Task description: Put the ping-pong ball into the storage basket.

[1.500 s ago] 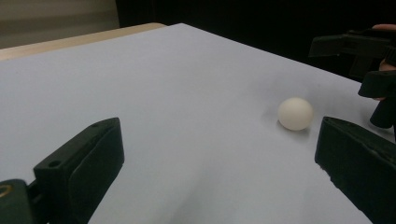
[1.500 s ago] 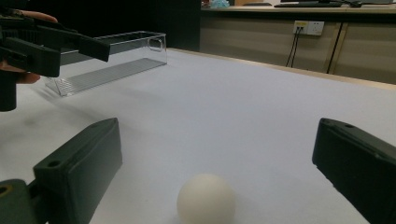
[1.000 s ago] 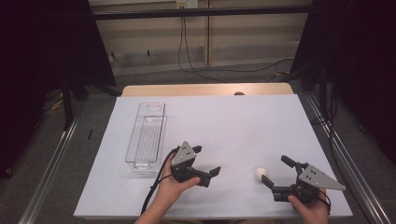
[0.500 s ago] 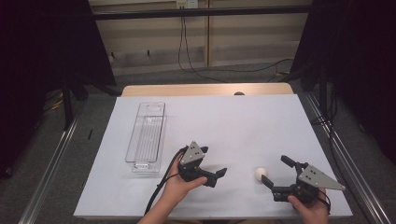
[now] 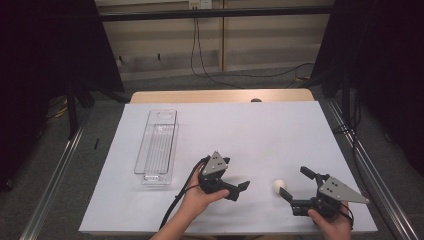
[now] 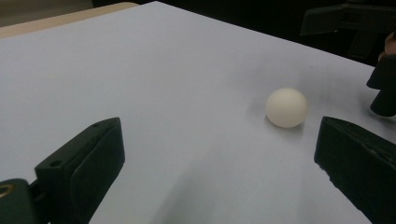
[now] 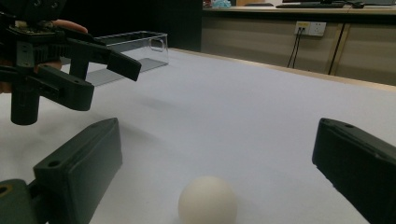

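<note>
In the high view, a small white ball (image 5: 279, 186) is seen resting on the white table (image 5: 260, 135) between the left gripper (image 5: 240, 189) and the right gripper (image 5: 295, 185), nearer the right one and touching neither. A clear plastic box (image 5: 157, 146) is set well apart to the left. Both sets of fingers are spread wide and nothing is held.

In the left gripper view, the ball (image 6: 286, 108) is found ahead and toward the right finger (image 6: 356, 161), not yet between the two.

In the right gripper view, the ball (image 7: 208, 201) is placed just in front, roughly midway between the open fingers (image 7: 81, 163). It is judged light, smooth, hard and prone to rolling; it should be taken across its widest middle with gentle pressure, so that it is not squeezed out.
</note>
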### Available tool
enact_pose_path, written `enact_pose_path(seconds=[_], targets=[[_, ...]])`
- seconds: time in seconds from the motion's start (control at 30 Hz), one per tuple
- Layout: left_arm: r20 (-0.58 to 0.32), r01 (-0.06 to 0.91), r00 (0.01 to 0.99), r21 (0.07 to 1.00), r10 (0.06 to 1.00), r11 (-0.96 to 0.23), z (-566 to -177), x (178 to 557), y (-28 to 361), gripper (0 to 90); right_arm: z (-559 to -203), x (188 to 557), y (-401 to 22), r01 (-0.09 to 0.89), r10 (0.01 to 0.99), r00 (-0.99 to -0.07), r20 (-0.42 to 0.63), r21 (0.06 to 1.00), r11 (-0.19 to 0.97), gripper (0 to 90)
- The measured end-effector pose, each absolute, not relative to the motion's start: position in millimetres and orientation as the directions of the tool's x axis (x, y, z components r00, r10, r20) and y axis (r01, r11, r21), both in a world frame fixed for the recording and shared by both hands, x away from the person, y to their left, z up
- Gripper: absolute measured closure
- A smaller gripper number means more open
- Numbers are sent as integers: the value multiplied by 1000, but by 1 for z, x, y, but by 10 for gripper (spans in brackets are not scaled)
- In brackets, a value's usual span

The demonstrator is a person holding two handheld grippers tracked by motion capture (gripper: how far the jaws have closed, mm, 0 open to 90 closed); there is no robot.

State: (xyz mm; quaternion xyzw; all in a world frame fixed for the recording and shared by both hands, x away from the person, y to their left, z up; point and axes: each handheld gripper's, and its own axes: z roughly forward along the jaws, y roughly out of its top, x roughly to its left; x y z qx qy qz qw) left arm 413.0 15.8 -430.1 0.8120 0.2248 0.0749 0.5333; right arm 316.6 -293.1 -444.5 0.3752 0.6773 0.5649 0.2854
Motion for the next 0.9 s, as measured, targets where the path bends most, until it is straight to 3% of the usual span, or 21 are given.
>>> enact_pose_path(seconds=[0.9], targets=[[-107, 285, 895, 884, 434, -371, -436, 416, 0, 19, -444, 317, -293, 193, 830, -557, 44, 978, 78, 11]])
